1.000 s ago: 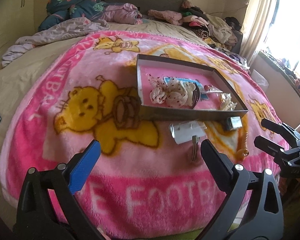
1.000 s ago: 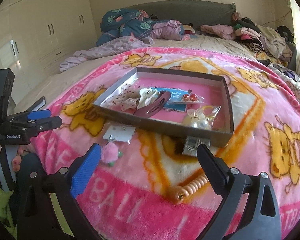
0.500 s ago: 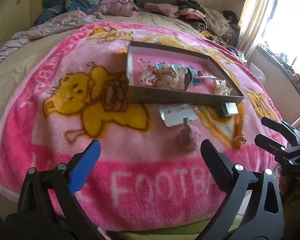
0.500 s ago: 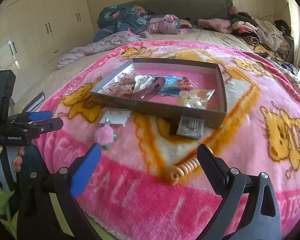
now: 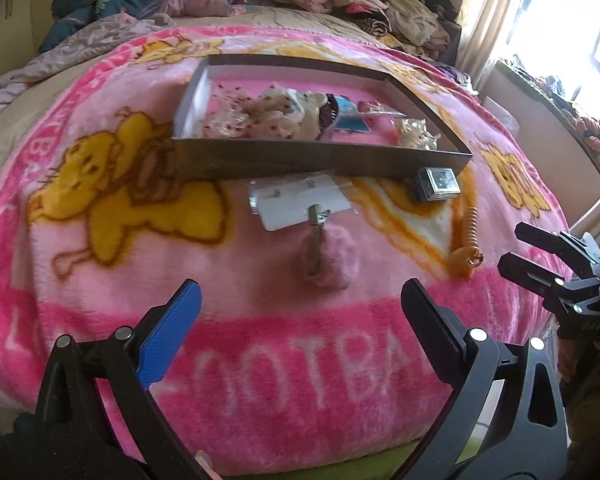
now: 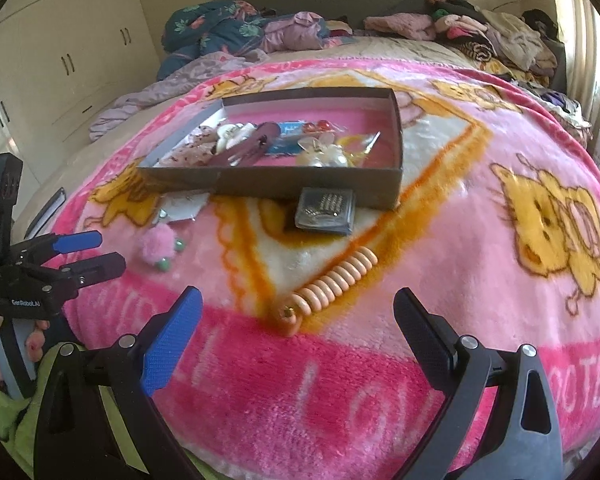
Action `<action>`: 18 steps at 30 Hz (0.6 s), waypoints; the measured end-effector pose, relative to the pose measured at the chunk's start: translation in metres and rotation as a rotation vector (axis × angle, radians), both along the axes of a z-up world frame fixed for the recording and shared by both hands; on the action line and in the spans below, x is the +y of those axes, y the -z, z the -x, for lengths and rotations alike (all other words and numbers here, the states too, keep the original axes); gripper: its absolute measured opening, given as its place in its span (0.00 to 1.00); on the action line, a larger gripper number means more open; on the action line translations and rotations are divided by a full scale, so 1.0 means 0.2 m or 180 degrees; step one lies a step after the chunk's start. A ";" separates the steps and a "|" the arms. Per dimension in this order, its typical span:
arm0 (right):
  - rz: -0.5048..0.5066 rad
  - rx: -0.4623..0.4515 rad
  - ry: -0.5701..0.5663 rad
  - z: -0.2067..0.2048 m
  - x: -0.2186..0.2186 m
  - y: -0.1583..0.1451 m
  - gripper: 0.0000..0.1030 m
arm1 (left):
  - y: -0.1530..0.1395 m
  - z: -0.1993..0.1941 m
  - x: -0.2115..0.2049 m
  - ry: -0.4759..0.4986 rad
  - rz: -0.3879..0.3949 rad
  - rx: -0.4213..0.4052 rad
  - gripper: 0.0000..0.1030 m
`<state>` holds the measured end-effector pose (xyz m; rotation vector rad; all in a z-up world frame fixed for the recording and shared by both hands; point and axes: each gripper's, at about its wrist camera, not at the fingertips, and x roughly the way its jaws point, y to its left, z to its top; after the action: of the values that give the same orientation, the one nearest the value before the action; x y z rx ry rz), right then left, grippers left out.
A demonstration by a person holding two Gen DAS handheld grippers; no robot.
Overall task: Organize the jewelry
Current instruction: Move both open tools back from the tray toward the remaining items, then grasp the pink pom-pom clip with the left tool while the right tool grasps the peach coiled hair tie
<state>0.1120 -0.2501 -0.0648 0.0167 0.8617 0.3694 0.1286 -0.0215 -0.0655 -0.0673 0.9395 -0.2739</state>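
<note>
In the right wrist view the left gripper [image 6: 100,254] sits at the left edge, fingers apart and empty, with a pink pom-pom [image 6: 157,243] just to its right on the blanket [image 6: 480,208]. At centre the box [image 6: 268,178] holds hair clips and trinkets, a small packet [image 6: 326,211] touching its near wall. Below it a coiled orange band [image 6: 332,286] lies just ahead of the right gripper [image 6: 298,328], whose fingers are spread wide and hold nothing.

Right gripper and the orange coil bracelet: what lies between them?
Only bare pink blanket lies between the open right gripper and the orange coil bracelet, as the right wrist view shows.
</note>
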 end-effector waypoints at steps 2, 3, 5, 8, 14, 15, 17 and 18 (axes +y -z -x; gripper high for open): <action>-0.0011 0.0034 0.0004 -0.01 -0.01 0.02 0.91 | 0.02 -0.01 -0.02 0.0016 -0.0013 0.0019 0.89; -0.0016 0.0045 0.0003 -0.01 -0.01 0.03 0.91 | 0.03 -0.02 -0.03 0.0026 -0.0012 0.0020 0.89; -0.0031 0.0079 0.0002 -0.02 -0.01 0.05 0.91 | 0.04 -0.03 -0.04 0.0032 -0.0020 0.0037 0.89; -0.0065 0.0152 0.0007 -0.05 0.00 0.08 0.90 | 0.07 -0.04 -0.06 0.0040 -0.0009 0.0066 0.86; -0.0098 0.0316 0.0086 -0.12 0.00 0.15 0.83 | 0.09 -0.09 -0.09 0.0041 0.0035 0.0098 0.78; -0.0085 0.0339 0.0111 -0.14 0.00 0.16 0.81 | 0.09 -0.10 -0.09 0.0039 0.0038 0.0107 0.76; -0.0042 0.0329 0.0111 -0.16 0.02 0.18 0.78 | 0.10 -0.12 -0.10 0.0026 0.0039 0.0123 0.72; -0.0023 0.0320 0.0122 -0.17 0.02 0.18 0.73 | 0.10 -0.13 -0.11 0.0025 0.0045 0.0132 0.70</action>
<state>0.1454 -0.2461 -0.1016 0.0587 0.9582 0.3380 0.1536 -0.0431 -0.0863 -0.0826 0.9792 -0.2874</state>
